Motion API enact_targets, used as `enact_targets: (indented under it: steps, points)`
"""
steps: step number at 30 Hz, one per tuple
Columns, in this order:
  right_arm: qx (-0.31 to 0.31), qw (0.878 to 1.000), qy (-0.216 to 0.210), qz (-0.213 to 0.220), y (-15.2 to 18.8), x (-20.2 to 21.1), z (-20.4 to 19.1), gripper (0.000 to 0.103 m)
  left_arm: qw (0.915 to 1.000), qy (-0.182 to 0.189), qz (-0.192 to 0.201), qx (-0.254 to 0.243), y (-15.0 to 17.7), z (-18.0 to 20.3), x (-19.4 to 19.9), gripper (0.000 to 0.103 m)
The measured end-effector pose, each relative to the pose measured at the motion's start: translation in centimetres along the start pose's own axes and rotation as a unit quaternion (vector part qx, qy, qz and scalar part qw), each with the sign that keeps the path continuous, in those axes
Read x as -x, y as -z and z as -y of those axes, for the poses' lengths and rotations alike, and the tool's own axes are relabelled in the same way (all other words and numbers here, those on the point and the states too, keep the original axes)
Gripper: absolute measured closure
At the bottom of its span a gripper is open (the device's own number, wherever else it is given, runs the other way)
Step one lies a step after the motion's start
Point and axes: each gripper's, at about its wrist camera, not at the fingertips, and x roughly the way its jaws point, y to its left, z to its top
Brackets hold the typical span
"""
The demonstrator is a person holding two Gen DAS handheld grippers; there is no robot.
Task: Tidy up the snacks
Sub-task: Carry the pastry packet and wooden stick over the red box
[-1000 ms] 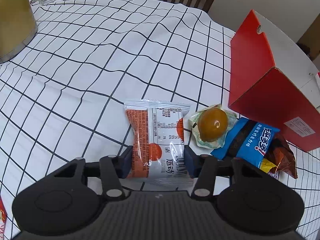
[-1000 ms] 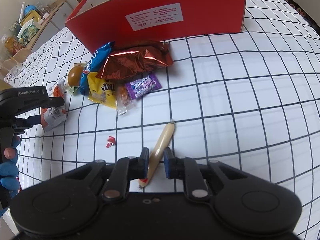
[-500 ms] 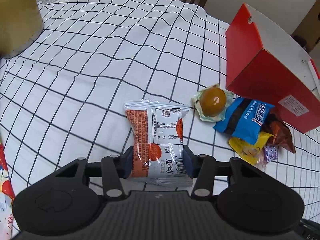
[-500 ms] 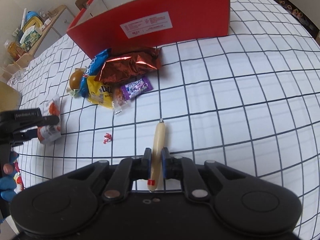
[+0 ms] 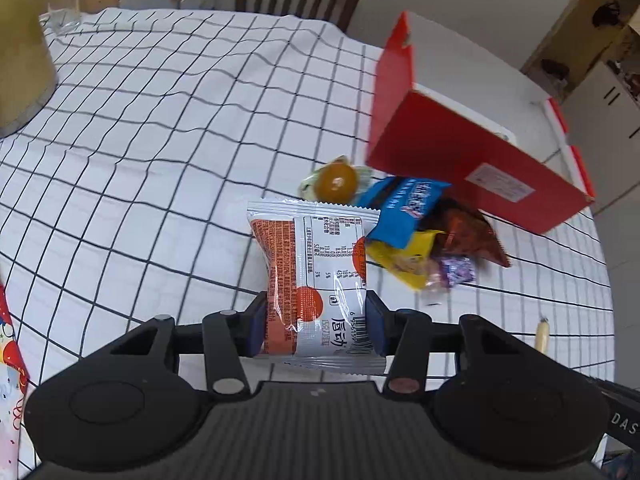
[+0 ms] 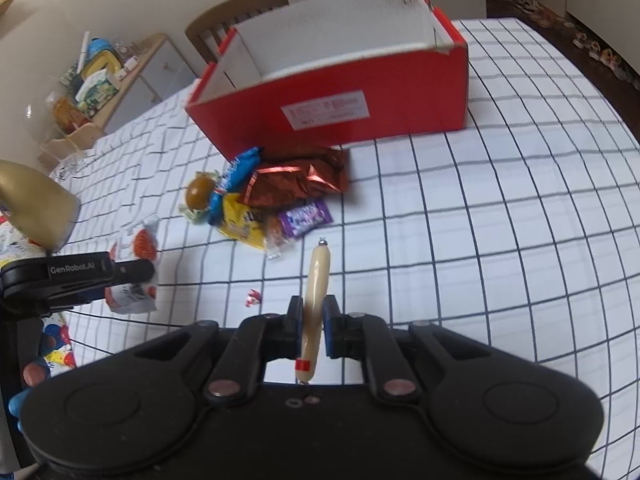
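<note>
Left gripper (image 5: pixel 316 328): clamped across the orange packet (image 5: pixel 314 276), carried clear of the counter (image 5: pixel 160 140).
Snack pile (image 6: pixel 272 196): loose against the red box (image 6: pixel 332 112), likely their destination.
Right gripper (image 6: pixel 311 326): pinched narrow on the sausage stick (image 6: pixel 316 300).

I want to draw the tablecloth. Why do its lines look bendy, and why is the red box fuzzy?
Both wrist views use fisheye lenses, bending the tablecloth grid toward the edges. Left wrist view: the box is smeared by motion blur. Right wrist view: the sausage looks soft too.
</note>
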Motion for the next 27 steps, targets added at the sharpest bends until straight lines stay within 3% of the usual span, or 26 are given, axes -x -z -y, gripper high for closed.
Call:
enact_targets:
  steps: [12, 27]
  points:
    - [0.022, 0.999, -0.011, 0.048, -3.7, 3.0, -0.6, 0.095, 0.9976, 0.043, 0.028, -0.046, -1.8, 5.1, 3.5, 0.055]
    - [0.047, 0.992, 0.012, 0.119, -10.3, 4.6, -0.3, 0.095, 0.9893, 0.071, 0.076, -0.103, -6.6, 11.5, 5.1, 0.055]
